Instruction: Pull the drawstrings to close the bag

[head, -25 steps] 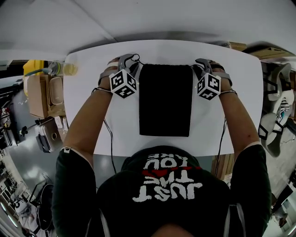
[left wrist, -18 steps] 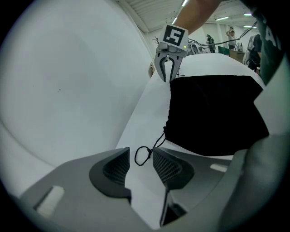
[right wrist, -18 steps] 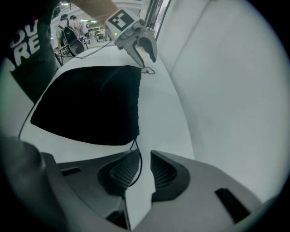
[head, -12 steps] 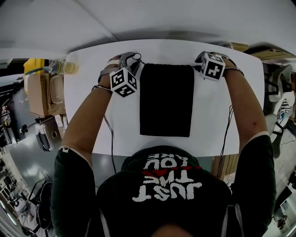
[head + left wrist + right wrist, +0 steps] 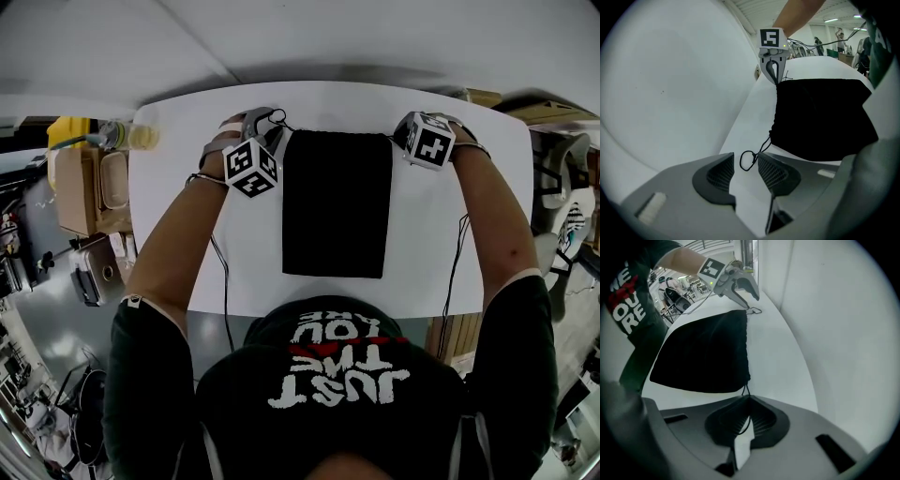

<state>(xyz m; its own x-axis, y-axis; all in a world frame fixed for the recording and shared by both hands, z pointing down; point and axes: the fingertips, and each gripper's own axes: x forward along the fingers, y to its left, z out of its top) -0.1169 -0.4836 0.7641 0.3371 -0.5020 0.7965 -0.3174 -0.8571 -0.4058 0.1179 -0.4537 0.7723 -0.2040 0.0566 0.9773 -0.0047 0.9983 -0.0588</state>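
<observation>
bag: black drawstring bag is lying flat on the white worktop, mouth at the far edge, not cinched yet.
just changed: right claw has just been closing. Its jaws are now pressing together on the right drawstring, which is running from the bag's corner straight in between the pads. Versus 1 second ago it is also sitting closer to the bag's far right corner and tipping much more steeply down.
left claw: left claw is standing spread, with the left drawstring loop lying between the pads, not pinched. It is sitting where it was 1 second ago.
meaning: 1 of 2 cords is secured. I'm judging the left claw needs to close on its loop before both sides start pulling outward. The mouth is still showing full width.
head view: giving the layout, with 2 claws flanking the bag's far corners. The marker cubes are covering the jaws, and the cords are too thin to read there.
gripper views: each is showing its own pads and cord clearly. The left gripper view is also catching the right claw across the bag with cord at its tip. The right gripper view is catching the left claw at the opposite corner, loop lying by it.
risk: the thin cord may slip from the pads if the pull goes off-axis.
</observation>
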